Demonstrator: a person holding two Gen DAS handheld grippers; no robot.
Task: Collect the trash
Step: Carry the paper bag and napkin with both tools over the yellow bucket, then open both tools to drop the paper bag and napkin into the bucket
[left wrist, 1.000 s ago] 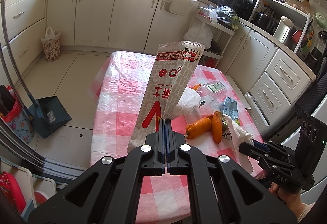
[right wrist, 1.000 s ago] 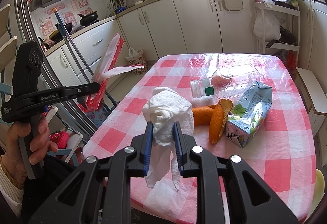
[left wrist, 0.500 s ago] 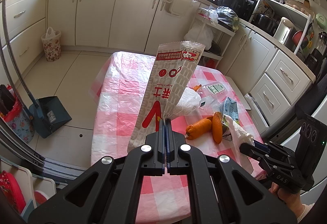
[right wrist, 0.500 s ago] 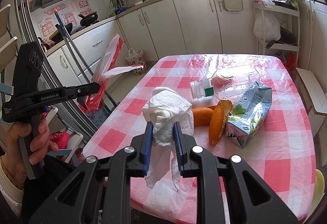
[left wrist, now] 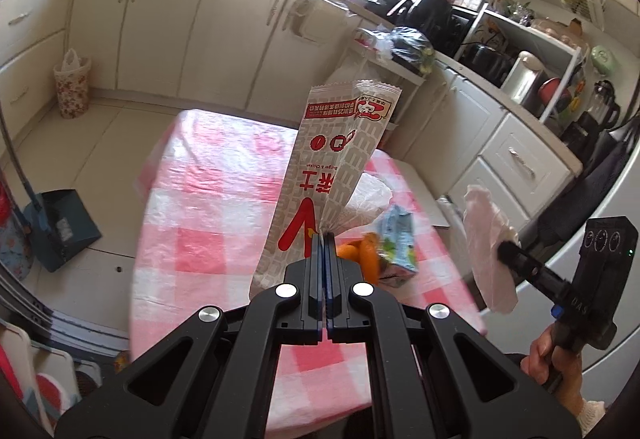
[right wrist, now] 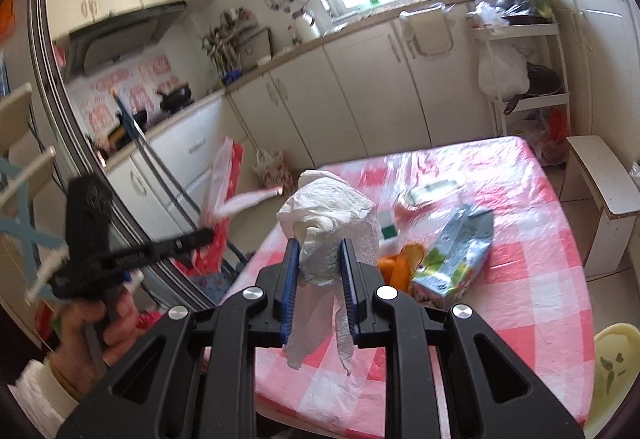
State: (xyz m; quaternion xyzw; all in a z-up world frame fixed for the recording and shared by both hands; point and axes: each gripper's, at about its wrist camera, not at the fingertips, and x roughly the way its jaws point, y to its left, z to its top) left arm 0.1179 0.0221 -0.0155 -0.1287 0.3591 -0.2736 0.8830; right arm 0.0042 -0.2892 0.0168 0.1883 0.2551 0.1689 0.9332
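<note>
Centre frame, the left gripper (left wrist: 324,239) pinches the paper bag (left wrist: 332,175) flat; the right gripper (right wrist: 320,259) clamps a crumpled tissue (right wrist: 332,223). With the bag's mouth pinched shut, that tissue could miss and drop.

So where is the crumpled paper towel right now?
The crumpled paper towel is clamped in the right tool, held above the near edge of the checked table, left of the orange peel.

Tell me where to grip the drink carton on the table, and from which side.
Grip the drink carton across its flattened middle, coming from above on the side away from the orange peel. It lies on its side, squashed, so the flat faces are thin enough to pinch; the peel crowds its left edge.
</note>
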